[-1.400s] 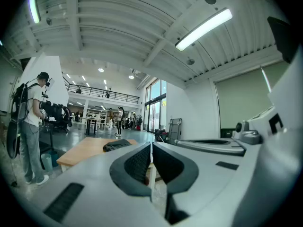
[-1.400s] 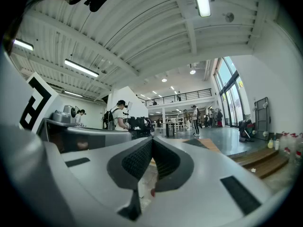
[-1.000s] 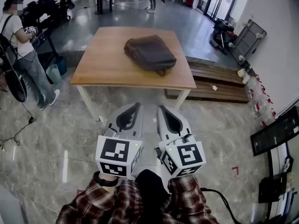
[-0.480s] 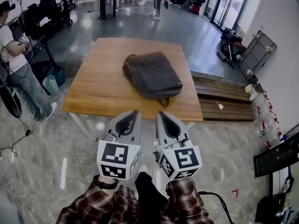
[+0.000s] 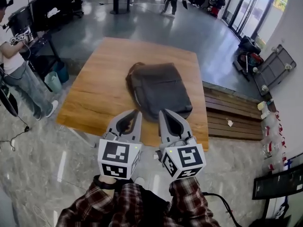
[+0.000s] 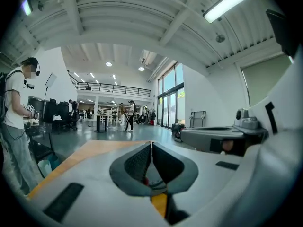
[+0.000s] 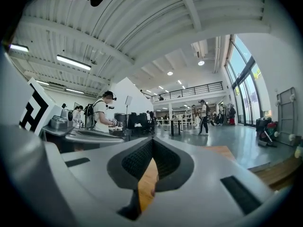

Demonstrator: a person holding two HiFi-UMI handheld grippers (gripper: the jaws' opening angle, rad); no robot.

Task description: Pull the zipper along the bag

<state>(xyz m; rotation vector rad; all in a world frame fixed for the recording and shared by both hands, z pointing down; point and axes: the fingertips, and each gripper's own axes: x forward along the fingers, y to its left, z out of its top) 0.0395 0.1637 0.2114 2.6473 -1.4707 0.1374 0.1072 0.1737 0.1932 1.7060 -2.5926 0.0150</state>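
Dark grey bag, flat, on wooden table

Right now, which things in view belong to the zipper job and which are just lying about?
Job: dark bag on the wooden table; left gripper and right gripper, both shut and empty.
Lying about: teal bin; low wooden platform; bottles by the wall; trolley; a bystander.

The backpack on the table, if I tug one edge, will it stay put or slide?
Probably floppy: the backpack lies flat and slumped. It may slide, since the wooden table looks smooth and nothing pins it. Its low profile suggests little inside, so likely light.
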